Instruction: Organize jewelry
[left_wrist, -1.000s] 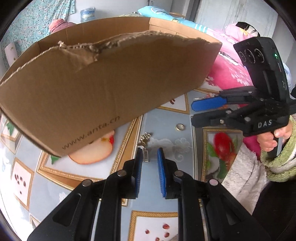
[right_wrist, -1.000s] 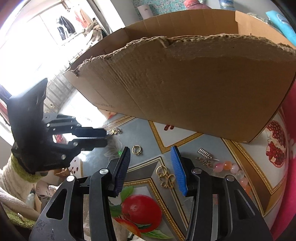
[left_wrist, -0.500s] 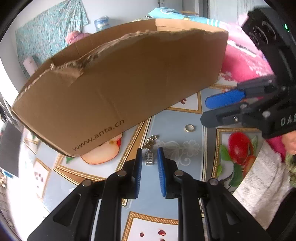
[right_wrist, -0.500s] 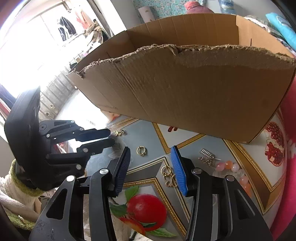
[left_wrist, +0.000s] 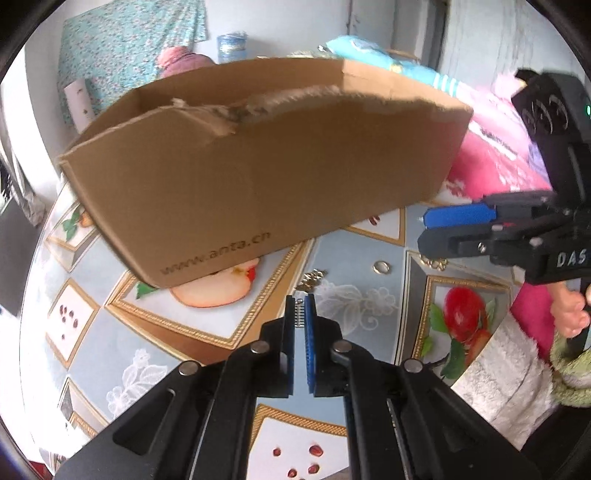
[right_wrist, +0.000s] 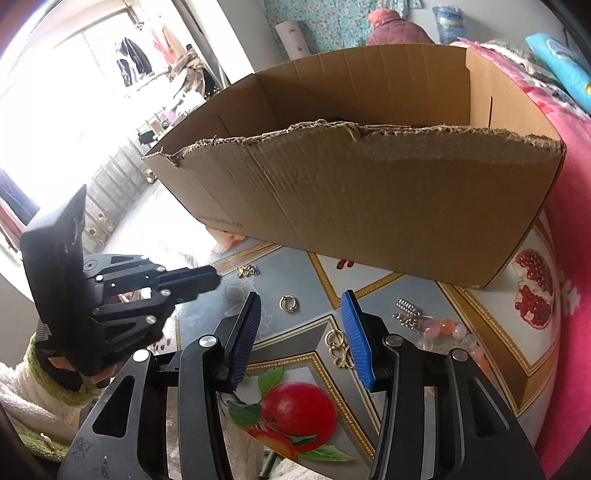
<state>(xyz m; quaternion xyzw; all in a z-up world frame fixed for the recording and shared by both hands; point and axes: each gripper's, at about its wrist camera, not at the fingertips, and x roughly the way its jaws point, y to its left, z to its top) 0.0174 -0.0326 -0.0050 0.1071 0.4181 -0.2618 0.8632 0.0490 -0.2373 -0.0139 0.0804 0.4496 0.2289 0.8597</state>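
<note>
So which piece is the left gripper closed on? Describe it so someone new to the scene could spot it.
Start at the torn cardboard box on the patterned tablecloth. In front of its printed side, the left gripper is shut on a small silver rhinestone bar earring, seen between the blue pads. Unlike the gold cluster just beyond and the plain gold ring to the right, it is straight, silvery and ridged.

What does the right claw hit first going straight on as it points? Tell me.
Probably the tablecloth, at or right beside the gold ring that lies ahead between the right claw's tips. The cardboard box stands farther on. Depth is unclear in this fisheye view.
</note>
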